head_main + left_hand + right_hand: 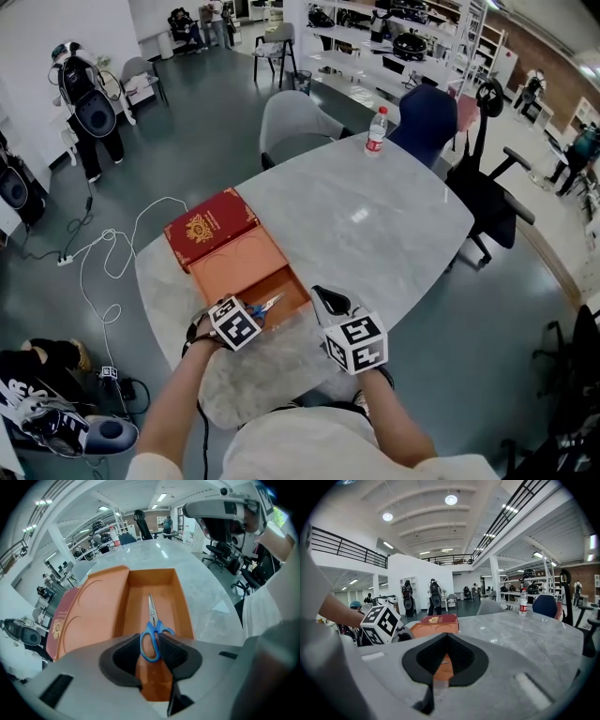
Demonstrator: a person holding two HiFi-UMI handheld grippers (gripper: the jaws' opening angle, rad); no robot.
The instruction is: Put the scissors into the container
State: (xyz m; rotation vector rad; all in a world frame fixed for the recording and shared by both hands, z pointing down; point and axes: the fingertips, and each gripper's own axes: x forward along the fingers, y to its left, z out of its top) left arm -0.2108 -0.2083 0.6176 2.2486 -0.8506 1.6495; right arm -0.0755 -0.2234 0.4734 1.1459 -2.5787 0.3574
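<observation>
Left gripper (pixel 152 644) is clamped on the scissors (pixel 150 613), pads pinching one blue handle loop, blades pointing straight ahead of the jaws. Directly beneath and ahead lies the open orange container (pixel 185 604), so the scissors are within its walls; whether they touch its floor I can't tell. Light, stiff, slick plastic on thin steel, I'd judge. The loop is the sensible hold, though it could swivel between the pads. To the gripper's left lies the red cover (pixel 58 625). Off to its right, the right gripper (pixel 446 638) hovers empty, jaws pressed together, above the marble table (pixel 525 634).
</observation>
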